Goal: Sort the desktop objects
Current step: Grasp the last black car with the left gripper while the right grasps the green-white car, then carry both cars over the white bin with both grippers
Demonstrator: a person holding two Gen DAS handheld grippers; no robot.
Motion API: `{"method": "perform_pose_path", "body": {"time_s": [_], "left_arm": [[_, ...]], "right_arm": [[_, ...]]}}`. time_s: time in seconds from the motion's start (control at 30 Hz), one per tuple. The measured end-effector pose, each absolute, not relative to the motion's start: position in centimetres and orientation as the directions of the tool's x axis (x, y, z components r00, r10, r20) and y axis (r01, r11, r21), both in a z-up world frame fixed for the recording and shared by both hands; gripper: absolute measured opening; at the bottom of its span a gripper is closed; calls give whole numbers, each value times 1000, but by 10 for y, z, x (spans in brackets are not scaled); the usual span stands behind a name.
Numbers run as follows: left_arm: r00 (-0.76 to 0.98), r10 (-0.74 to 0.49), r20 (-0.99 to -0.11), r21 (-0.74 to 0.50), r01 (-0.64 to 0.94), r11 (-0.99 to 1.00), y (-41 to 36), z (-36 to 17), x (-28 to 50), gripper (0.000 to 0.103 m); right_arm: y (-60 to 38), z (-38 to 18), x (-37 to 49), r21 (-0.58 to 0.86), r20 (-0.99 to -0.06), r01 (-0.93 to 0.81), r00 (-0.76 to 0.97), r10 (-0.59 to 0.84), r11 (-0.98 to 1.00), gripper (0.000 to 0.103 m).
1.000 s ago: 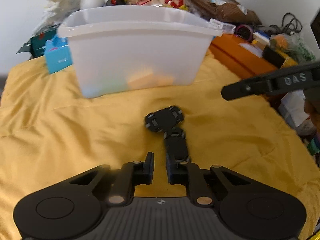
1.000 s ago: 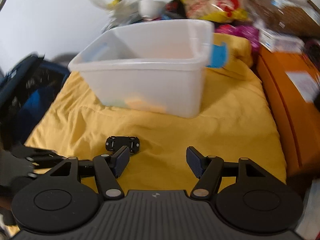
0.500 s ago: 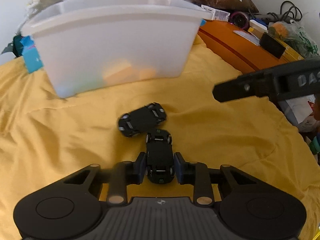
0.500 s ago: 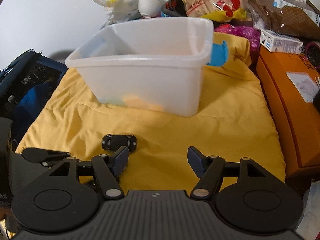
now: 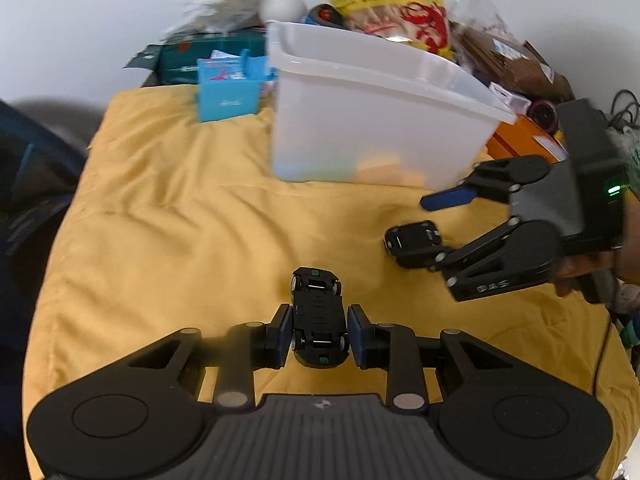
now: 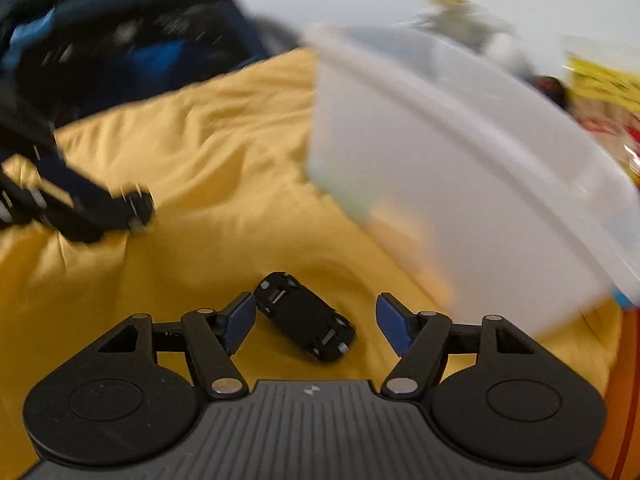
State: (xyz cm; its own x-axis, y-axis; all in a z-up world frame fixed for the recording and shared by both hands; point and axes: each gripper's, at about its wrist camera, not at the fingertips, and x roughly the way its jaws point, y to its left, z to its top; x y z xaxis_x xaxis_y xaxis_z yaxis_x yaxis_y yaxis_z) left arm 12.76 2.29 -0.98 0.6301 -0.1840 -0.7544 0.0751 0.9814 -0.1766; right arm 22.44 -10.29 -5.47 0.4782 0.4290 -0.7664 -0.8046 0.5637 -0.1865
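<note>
Pinching a black toy car (image 5: pixel 319 317) belly-up between its blue pads, the left gripper (image 5: pixel 319 336) holds it by the flanks just above the yellow cloth (image 5: pixel 168 216), as the left wrist view shows. Beyond stands the translucent white bin (image 5: pixel 372 120), with pale orange shapes showing through its wall. To the right, the right gripper (image 5: pixel 432 226) reaches in with fingers spread around a second black toy car (image 5: pixel 412 236) (one blue pad above it, the lower finger against its near side). A light blue box (image 5: pixel 228 92) sits left of the bin, and a yellow snack bag (image 5: pixel 392 4) rises behind it.

From the right wrist view, heavily blurred, the right gripper (image 6: pixel 316 320) has its fingers wide apart, and the second car (image 6: pixel 305 328) lies underside-up on the cloth (image 6: pixel 224 160) between them, angled, touching neither pad that I can tell. The bin (image 6: pixel 460 184) looms at the right. At the left edge the left gripper (image 6: pixel 136 210) appears as a dark smear; its grip cannot be read here.
</note>
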Motion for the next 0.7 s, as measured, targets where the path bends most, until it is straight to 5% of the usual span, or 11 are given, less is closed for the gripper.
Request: {"method": "perform_pose_path", "body": {"time_s": [0.07,0.17,0.4,0.7], "left_arm": [[630,-180,-755,-183,61,981,28,-9,127,33],[635,-182,-751,-196,48,979,32,-8,126,33],[652,-204,-730,-225,54,973,32,-4,131,33],[727,-238,-644,-200,140,970,15,57,164,33]], "right_arm": [[-96,-64,228,-195,-792,-831,447,416,520,62],[-101,-63,234,-71,-813,-832,368,452,550,23],[-130,-44,220,84,-791,-765,339,509,639,20],[-179,36,210,256,-647,-625,456,611,737,20]]}}
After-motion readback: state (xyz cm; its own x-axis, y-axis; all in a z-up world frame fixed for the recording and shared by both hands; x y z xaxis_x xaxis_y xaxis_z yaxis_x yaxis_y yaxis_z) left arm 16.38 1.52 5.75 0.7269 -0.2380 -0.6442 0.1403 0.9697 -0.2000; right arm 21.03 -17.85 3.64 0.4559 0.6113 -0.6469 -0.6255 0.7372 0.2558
